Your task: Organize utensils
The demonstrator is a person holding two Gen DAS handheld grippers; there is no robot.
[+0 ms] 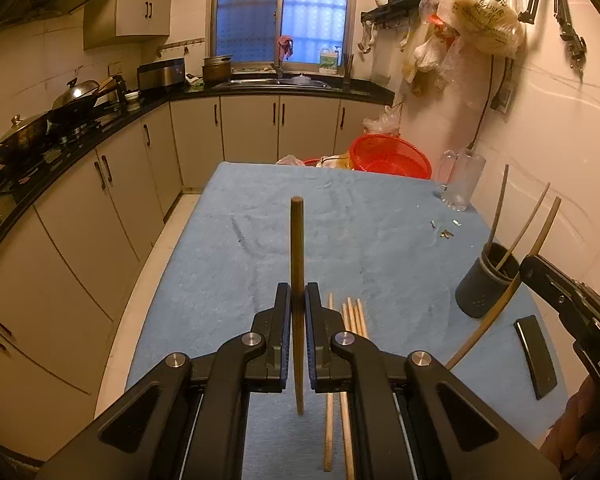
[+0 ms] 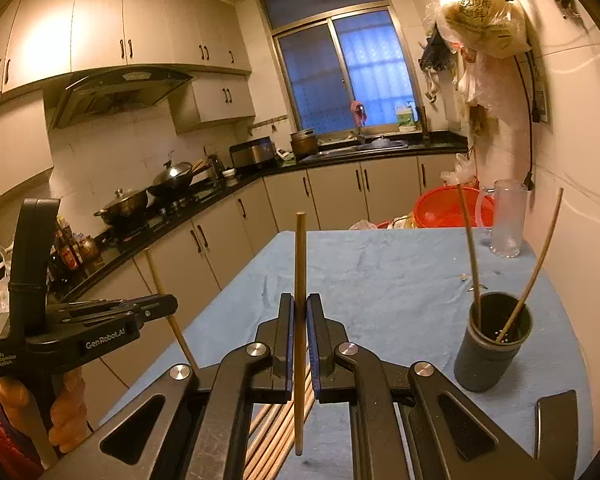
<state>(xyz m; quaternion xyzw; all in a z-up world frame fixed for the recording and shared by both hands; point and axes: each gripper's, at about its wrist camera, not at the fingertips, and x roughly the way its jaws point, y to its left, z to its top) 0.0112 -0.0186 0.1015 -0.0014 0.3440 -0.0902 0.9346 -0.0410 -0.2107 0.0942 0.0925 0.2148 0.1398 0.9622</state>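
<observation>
1. The left hand-held gripper (image 1: 297, 300) is clamping one dark chopstick (image 1: 297, 280) upright between its closed jaws, up off the blue worktop (image 1: 240, 248).
2. The right hand-held gripper (image 2: 299, 308) is squeezing a lighter chopstick (image 2: 300, 280) the same way, standing vertical.
3. The dark holder cup (image 2: 494, 344) is sitting near the wall-side edge of the worktop, with two chopsticks (image 2: 470, 248) already leaning in it.
4. A loose bunch of chopsticks (image 1: 354, 312) is lying flat on the worktop, left of the cup.
5. A black flat object (image 1: 536, 356) is lying just in front of the cup; a clear glass mug (image 1: 462, 178) is standing well behind it.
</observation>
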